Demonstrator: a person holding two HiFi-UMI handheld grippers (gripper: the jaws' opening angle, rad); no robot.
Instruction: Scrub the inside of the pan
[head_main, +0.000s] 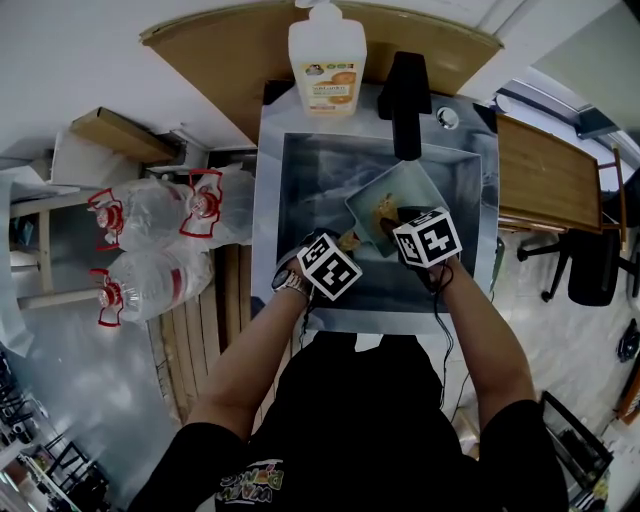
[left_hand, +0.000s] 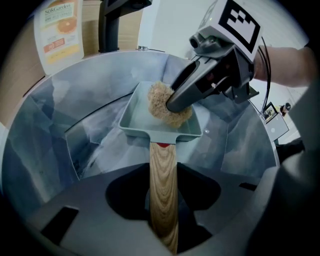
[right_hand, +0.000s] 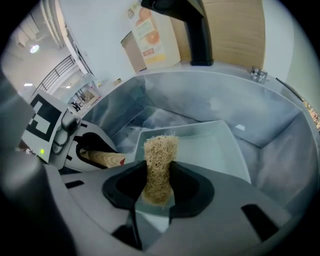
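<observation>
Wood-grain handle (left_hand: 162, 195), square grey-green pan (left_hand: 134, 112), coarse fibrous scrubber (left_hand: 158, 99)

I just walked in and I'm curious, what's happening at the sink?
A person stands at the steel sink with a gripper in each hand. The left gripper has its fingers clamped on the wooden handle of a square, pale green pan, holding it in the basin. The right gripper grips a straw-coloured fibre scrubber and holds it inside the pan.
</observation>
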